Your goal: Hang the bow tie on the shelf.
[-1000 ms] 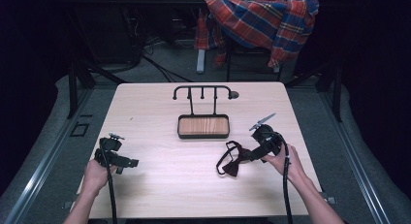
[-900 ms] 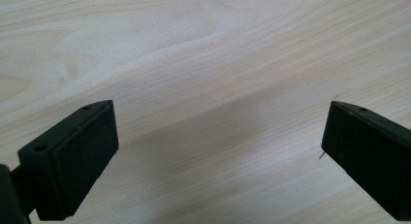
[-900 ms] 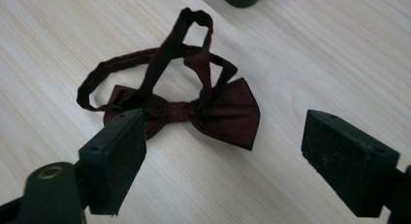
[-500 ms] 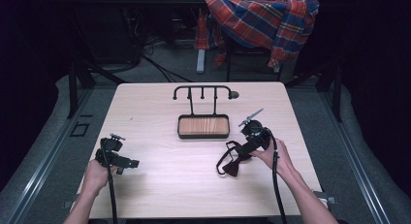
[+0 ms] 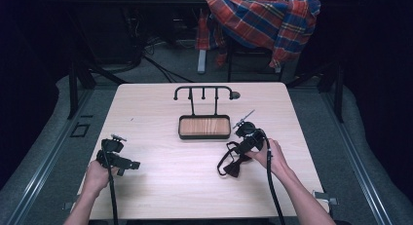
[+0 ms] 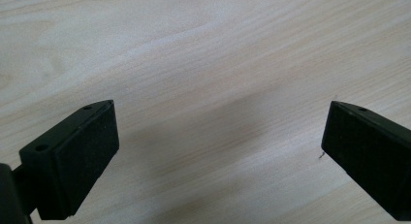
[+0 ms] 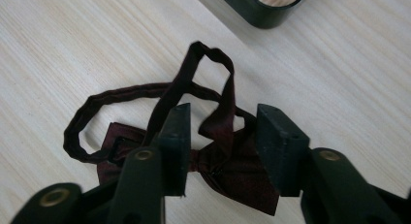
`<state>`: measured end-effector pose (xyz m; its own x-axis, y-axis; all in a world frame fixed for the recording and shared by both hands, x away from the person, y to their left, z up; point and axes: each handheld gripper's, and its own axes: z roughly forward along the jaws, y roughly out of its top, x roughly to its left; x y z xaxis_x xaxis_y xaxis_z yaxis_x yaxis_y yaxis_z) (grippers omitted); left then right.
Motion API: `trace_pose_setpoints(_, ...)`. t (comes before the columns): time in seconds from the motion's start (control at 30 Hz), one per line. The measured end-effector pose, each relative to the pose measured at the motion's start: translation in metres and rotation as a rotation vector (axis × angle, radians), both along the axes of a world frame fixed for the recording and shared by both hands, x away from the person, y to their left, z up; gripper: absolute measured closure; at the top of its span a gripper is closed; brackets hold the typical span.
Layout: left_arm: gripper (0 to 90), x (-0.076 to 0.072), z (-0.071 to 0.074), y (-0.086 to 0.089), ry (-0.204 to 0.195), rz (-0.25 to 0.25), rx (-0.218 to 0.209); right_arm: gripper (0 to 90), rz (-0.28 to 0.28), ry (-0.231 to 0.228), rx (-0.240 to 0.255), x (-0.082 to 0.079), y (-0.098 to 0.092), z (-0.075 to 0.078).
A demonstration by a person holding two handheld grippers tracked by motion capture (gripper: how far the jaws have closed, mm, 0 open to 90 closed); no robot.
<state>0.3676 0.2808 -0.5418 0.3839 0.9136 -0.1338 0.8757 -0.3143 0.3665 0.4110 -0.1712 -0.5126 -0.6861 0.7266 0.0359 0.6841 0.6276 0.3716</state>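
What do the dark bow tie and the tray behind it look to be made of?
Dark maroon bow tie: woven fabric, matte, likely; its strap loops limply.
Dark-rimmed rectangular tray: wood-grain floor, pale stripes visible; rim looks like black-painted metal, though plastic is possible.

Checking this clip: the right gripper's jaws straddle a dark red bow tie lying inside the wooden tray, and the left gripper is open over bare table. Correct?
Not quite. The bow tie lies on the table beside the tray, not in it, as the right gripper view shows. The right gripper straddles it, jaws just closing; the left gripper is open.

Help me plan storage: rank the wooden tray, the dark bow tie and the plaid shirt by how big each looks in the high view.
1. plaid shirt, though it lies farther back
2. wooden tray
3. bow tie, strap included, slightly smaller
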Motion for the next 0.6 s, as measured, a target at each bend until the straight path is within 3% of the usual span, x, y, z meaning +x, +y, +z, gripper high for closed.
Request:
trace_pose_setpoints(0.03, 0.0, 0.0, 0.0, 0.0, 0.0, 0.0, 0.0, 63.9, 0.0, 0.0, 0.0, 0.0, 0.0, 0.0)
trace_pose_setpoints(0.1, 0.0, 0.0, -0.001, 0.0, 0.002, 0.002, 0.002, 73.8, 0.0, -0.001, -0.008, 0.0, 0.0, -0.002)
trace_pose_setpoints(0.27, 0.0, 0.0, -0.001, 0.0, 0.003, 0.0, 0.0, 82.6, 0.023, -0.012, -0.024, -0.002, 0.002, -0.001)
trace_pose_setpoints(0.3, 0.0, 0.0, -0.001, 0.0, 0.003, 0.001, 0.0, 84.3, 0.019, -0.018, -0.008, -0.002, 0.003, -0.002)
trace_pose_setpoints(0.6, 0.1, 0.0, -0.001, 0.0, 0.004, 0.0, 0.002, 88.5, 0.05, -0.07, -0.008, -0.008, 0.006, 0.01)
